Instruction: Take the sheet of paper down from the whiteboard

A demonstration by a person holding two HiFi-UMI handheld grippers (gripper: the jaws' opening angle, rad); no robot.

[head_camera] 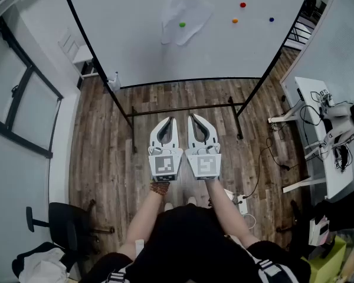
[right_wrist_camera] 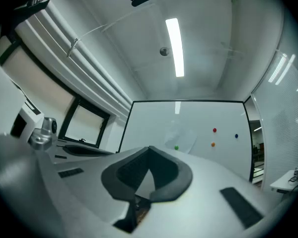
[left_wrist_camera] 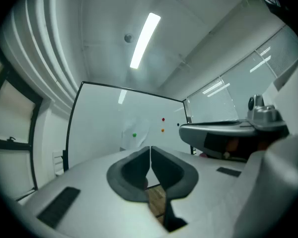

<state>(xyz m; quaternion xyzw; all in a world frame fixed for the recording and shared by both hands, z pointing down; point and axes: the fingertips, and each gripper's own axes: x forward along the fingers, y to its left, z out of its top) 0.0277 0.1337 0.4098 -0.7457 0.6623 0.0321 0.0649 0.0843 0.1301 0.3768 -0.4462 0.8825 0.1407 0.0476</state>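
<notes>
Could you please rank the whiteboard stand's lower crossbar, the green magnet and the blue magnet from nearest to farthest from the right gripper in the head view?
From the right gripper:
1. The lower crossbar, just ahead, below the board.
2. The green magnet, on the paper, ahead and slightly left.
3. The blue magnet, far right on the whiteboard.

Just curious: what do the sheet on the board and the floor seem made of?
Sheet: likely thin white paper; it hangs creased and curled under a green magnet. Floor: wood or wood-look laminate, matte; plank seams and grain show.
</notes>
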